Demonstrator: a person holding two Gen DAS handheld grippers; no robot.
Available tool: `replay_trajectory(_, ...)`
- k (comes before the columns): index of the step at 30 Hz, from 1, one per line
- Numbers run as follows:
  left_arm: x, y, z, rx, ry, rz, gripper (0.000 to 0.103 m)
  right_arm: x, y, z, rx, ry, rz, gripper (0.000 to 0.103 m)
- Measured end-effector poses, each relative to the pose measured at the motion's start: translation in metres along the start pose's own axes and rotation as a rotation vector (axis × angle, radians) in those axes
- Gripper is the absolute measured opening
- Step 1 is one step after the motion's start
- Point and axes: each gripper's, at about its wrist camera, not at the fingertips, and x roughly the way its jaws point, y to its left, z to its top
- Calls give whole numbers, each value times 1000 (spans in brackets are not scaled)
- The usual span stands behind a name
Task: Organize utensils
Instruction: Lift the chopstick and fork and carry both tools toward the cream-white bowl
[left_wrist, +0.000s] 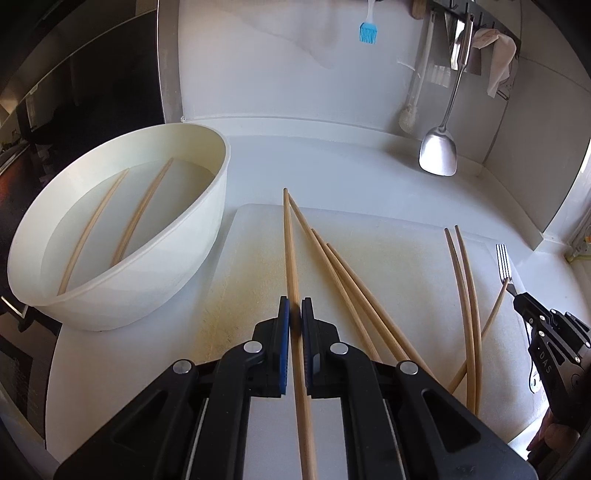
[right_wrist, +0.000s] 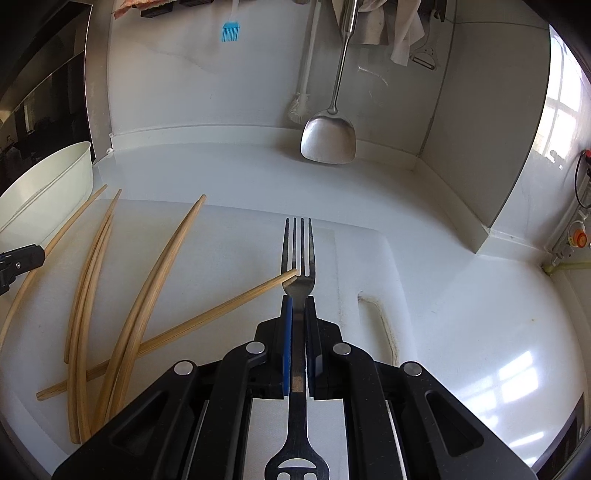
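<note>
Left gripper (left_wrist: 295, 314) has its jaws pinched tight on one wooden chopstick (left_wrist: 290, 243), its tip out over the cutting board's (left_wrist: 388, 266) far edge. Right gripper (right_wrist: 298, 306) clamps a metal fork (right_wrist: 297, 251) above the board's right side. Loose chopsticks (left_wrist: 461, 288) lie mid-board; two sit in the white basin (left_wrist: 207, 206) off its left edge.

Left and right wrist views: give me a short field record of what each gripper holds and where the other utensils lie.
left gripper: shut on one chopstick
right gripper: shut on fork
bowl: two chopsticks inside
cutting board: loose chopsticks lying on it
wall: spatula, blue brush hanging
</note>
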Motion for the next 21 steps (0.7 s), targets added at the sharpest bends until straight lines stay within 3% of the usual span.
replay_trajectory(12, -21, 1, 9, -9, -17, -6, 7, -4, -10, 31, -12, -65, -23, 6)
replay_trajectory(21, -66, 3, 41, -41, -71, 19, 7, -48, -3, 59, -20, -107, 61, 6)
